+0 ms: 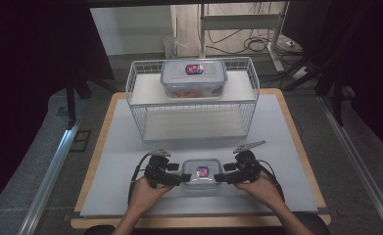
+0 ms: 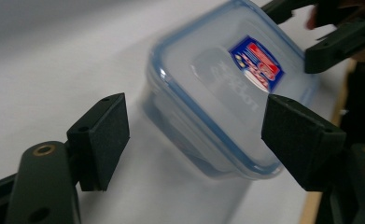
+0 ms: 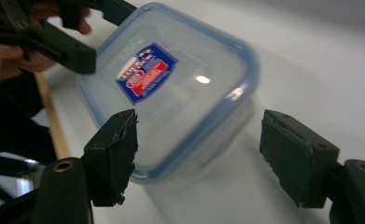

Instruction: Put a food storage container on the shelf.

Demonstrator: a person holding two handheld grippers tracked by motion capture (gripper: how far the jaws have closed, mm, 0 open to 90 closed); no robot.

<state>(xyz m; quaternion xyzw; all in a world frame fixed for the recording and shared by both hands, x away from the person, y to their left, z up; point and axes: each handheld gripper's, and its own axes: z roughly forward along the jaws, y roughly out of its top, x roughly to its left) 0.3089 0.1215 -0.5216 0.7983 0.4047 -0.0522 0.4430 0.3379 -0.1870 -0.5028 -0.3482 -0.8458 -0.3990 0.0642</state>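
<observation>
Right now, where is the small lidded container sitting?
In the high view the small container sits on the near middle of the white mat, between the left claw and right claw, in front of the wire basket.

Black tongs [image 1: 185,178], brass-ringed screw holes, trailing cables

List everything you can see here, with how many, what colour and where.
small box: one, clear with blue-rimmed lid and a red-blue label, near table edge, between the grippers
large box: one, clear with blue-rimmed lid, on the rack's upper shelf
rack: one, white wire, far half of the mat
mat: one, pale grey, covering the table
table: one, light wood edge
left gripper: one, black, open, at the small box's left end
right gripper: one, black, open, at its right end
hands: two, holding the grippers
</observation>
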